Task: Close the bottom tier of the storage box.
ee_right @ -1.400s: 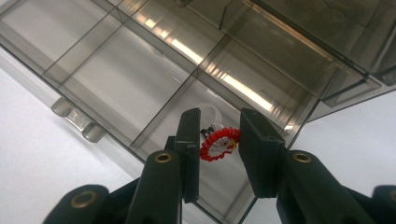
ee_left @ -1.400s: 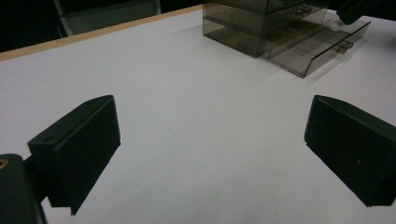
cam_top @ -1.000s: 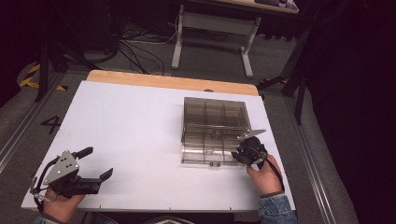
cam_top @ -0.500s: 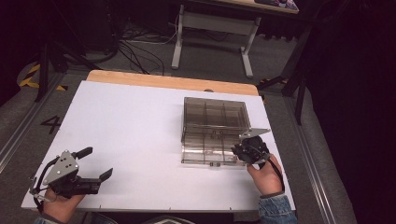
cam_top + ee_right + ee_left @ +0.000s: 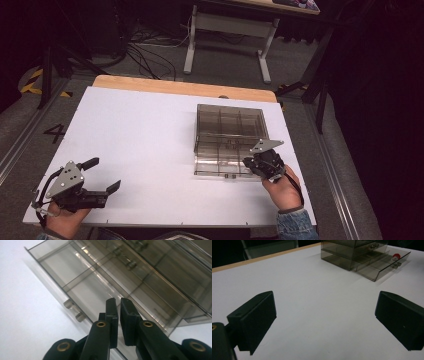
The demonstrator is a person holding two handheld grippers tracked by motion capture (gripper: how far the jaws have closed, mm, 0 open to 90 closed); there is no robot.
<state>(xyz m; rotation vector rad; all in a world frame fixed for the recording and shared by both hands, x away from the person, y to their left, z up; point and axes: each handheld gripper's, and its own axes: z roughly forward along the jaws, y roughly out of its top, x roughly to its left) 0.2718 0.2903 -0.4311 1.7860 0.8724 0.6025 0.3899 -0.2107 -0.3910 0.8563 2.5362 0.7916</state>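
Unmoved, right gripper (image 5: 118, 305) hovers nearly closed over drawer (image 5: 82, 285).

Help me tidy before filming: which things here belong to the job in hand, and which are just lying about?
In the job:
- smoky drawer box
- its pulled-out bottom drawer
- right tongs, over that drawer

Lying about:
- left tongs, open, idle over the white table
- floor cables
- desk behind

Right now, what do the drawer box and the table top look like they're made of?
Drawer box: looks like smoke-tinted clear plastic, glossy; dividers and table show through its walls. Table top: matte white board, probably laminate, no glare; the far edge strip looks like bare wood.
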